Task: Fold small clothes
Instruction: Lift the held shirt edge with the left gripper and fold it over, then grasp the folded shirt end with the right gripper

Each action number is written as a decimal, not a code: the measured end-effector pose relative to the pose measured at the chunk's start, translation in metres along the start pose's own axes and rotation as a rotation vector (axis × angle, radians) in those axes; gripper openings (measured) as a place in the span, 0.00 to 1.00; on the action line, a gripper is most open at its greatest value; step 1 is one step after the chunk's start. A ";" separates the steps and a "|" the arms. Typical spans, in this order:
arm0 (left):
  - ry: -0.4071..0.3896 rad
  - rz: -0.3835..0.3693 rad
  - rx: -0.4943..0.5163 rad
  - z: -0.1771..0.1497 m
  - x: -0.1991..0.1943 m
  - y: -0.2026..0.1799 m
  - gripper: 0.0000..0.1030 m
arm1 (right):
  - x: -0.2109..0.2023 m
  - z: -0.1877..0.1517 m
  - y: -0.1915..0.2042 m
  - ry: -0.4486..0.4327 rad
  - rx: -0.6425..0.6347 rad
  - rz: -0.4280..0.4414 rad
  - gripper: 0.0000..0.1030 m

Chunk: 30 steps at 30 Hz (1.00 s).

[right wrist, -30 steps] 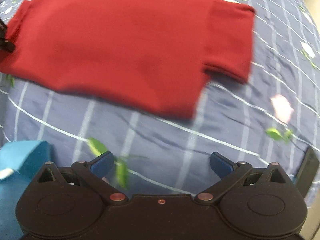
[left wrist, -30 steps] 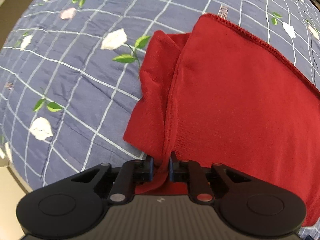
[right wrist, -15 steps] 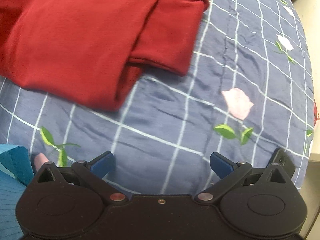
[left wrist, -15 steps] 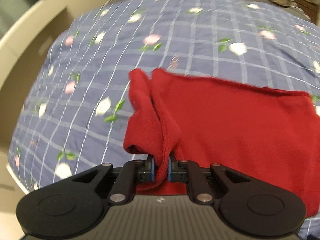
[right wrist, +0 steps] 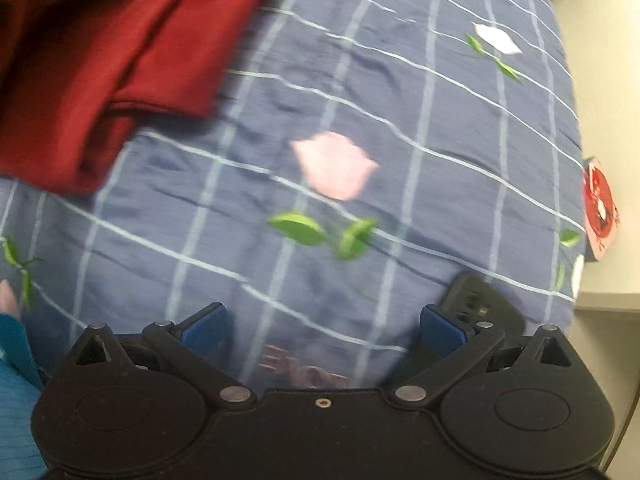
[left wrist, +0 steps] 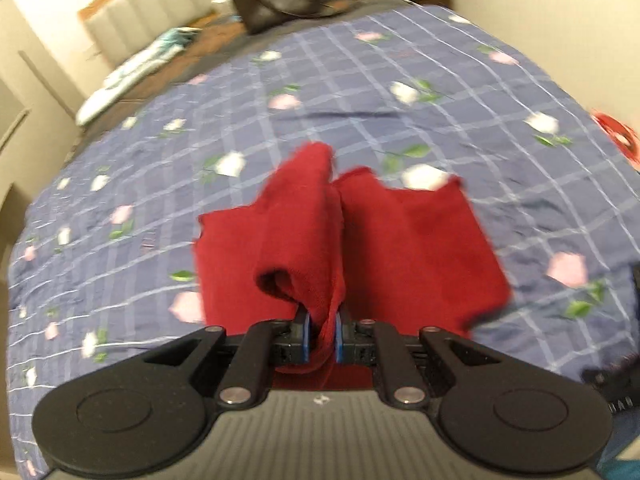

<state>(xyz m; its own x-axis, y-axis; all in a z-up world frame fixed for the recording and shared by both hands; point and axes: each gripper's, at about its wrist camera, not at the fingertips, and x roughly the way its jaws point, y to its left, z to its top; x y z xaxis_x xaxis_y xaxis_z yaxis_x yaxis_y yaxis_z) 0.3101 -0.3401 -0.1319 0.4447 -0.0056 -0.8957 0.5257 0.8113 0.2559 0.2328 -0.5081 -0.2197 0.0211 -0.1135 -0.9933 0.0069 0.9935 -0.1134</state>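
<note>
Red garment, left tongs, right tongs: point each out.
red garment [left wrist: 420, 248], left wrist view, flat right panel.
left tongs [left wrist: 321, 334], left wrist view, between the tips.
right tongs [right wrist: 322, 326], right wrist view, between the tips.

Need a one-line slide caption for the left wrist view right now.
Left gripper shut on a bunched edge of the dark red knit garment, lifting it over the blue floral checked bedspread.

- Garment [left wrist: 404, 248]: deep red, plain.
- Bedspread [left wrist: 360, 80]: slate blue, pale grid lines, pink and white flowers, green leaves.
- Gripper pads [right wrist: 440, 330]: blue; bodies black.
- Sleeve [right wrist: 12, 380], near left: teal.
</note>
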 end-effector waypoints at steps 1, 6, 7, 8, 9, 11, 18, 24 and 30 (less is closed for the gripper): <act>0.012 -0.015 -0.001 0.001 0.003 -0.008 0.11 | 0.001 -0.001 -0.005 0.000 0.005 -0.003 0.99; 0.058 -0.049 -0.026 0.001 0.016 -0.027 0.12 | 0.010 -0.006 -0.028 0.014 0.016 -0.007 0.99; 0.067 -0.051 -0.029 0.001 0.020 -0.026 0.13 | 0.011 -0.007 -0.031 0.017 0.016 -0.005 0.99; 0.075 -0.052 -0.028 0.000 0.021 -0.025 0.14 | 0.012 -0.008 -0.032 0.018 0.015 -0.002 0.99; 0.082 -0.054 -0.028 -0.001 0.022 -0.026 0.14 | 0.012 -0.008 -0.034 0.017 0.015 0.001 0.99; 0.091 -0.066 -0.040 -0.003 0.021 -0.024 0.20 | 0.014 -0.005 -0.036 0.013 0.015 0.008 0.99; 0.110 -0.158 -0.142 -0.019 0.006 -0.015 0.49 | 0.017 0.025 -0.034 -0.033 -0.007 0.026 0.99; 0.127 -0.119 -0.247 -0.038 -0.010 0.002 0.77 | -0.010 0.058 -0.035 -0.156 0.139 0.220 0.99; 0.178 0.021 -0.441 -0.059 -0.011 0.041 0.93 | -0.035 0.097 -0.016 -0.250 0.265 0.521 0.98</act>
<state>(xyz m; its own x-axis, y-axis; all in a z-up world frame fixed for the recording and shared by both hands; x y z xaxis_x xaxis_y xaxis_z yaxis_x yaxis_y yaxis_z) 0.2839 -0.2726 -0.1335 0.3007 0.0820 -0.9502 0.1431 0.9811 0.1300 0.3293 -0.5203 -0.1813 0.3214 0.3548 -0.8780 0.1795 0.8875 0.4243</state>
